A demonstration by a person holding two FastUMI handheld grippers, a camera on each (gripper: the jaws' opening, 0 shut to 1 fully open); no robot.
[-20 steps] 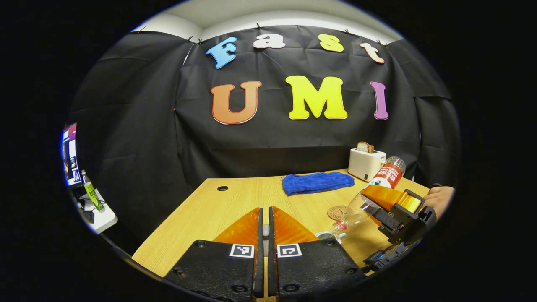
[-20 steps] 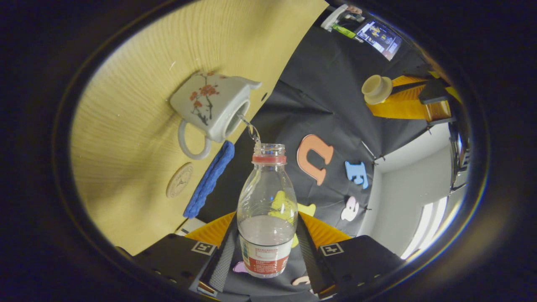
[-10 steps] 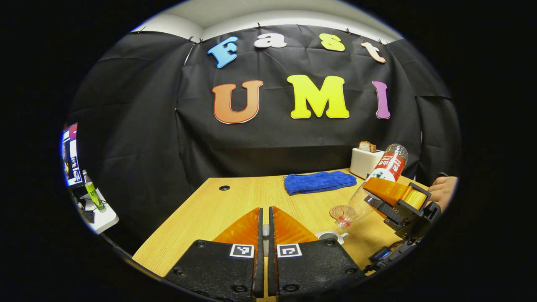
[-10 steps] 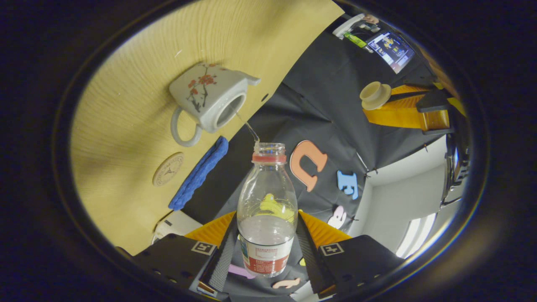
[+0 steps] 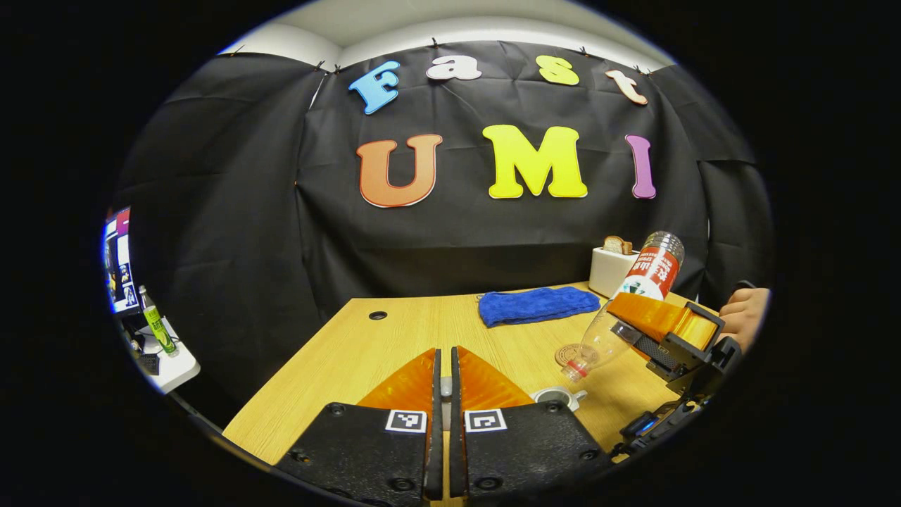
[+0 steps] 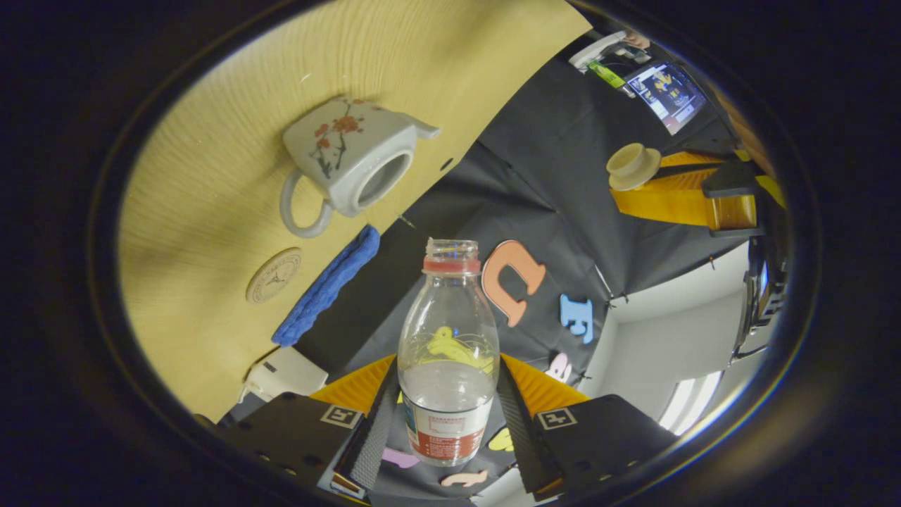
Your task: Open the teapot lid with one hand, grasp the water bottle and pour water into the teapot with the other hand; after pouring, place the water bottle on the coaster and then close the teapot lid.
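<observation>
Pour stream stopped, water bottle (image 6: 448, 352) clamped in right hand-held gripper (image 6: 448, 415), teapot (image 6: 350, 165) ahead.

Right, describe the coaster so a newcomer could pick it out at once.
Start at the wooden table. Between the white teapot and the blue cloth lies the coaster, a small flat disc. It is the only round, brown, low thing there, with a dark emblem in its middle.

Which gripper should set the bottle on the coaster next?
Right. The right gripper is shut on the bottle, tilted mouth-down near the open teapot; the coaster lies bare beside it. The left gripper is busy holding the lid.
</observation>
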